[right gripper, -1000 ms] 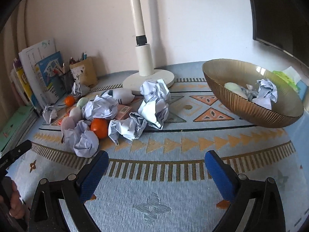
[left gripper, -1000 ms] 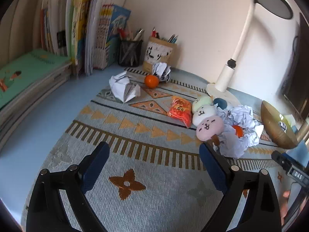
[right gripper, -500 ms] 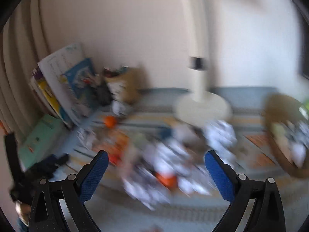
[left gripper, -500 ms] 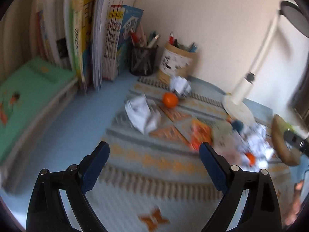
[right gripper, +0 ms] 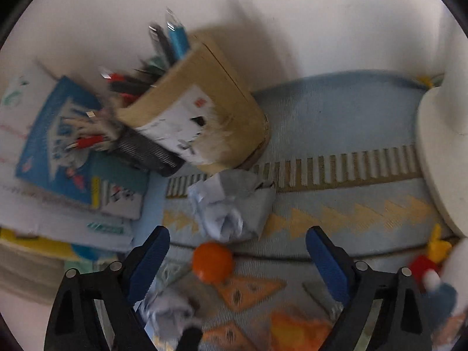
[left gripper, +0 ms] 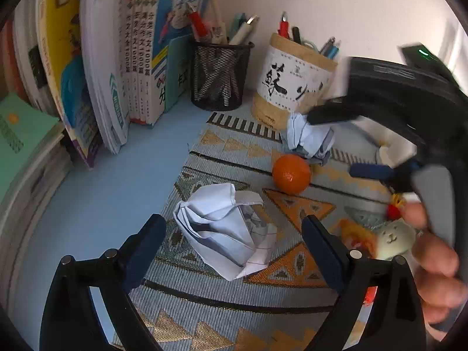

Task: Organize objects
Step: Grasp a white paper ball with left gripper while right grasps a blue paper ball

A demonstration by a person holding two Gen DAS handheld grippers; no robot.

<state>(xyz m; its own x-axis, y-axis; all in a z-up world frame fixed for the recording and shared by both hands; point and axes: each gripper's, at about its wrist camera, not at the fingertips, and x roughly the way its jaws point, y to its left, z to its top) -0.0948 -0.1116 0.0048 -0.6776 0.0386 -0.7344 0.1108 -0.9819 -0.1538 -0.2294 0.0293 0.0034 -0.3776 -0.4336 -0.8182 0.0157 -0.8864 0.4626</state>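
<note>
My left gripper (left gripper: 234, 234) is open, its fingers on either side of a crumpled white paper ball (left gripper: 228, 234) on the patterned mat. An orange (left gripper: 291, 174) lies just beyond, and a second crumpled paper ball (left gripper: 308, 139) sits by the tan pen holder (left gripper: 292, 87). My right gripper (right gripper: 237, 248) is open, with the orange (right gripper: 212, 261) and that second paper ball (right gripper: 231, 204) between and ahead of its fingers. The right gripper also shows at the right of the left wrist view (left gripper: 345, 143), above the second ball.
A black mesh pen cup (left gripper: 219, 76) and upright books (left gripper: 117, 58) stand at the back left. A white lamp base (right gripper: 441, 158) is at the right. A pale plush toy (left gripper: 395, 238) and an orange snack packet (right gripper: 295, 330) lie on the mat.
Both grippers have moved forward and left toward the back corner. The left one now straddles the near paper ball; the right one has closed in on the orange and the far paper ball.
</note>
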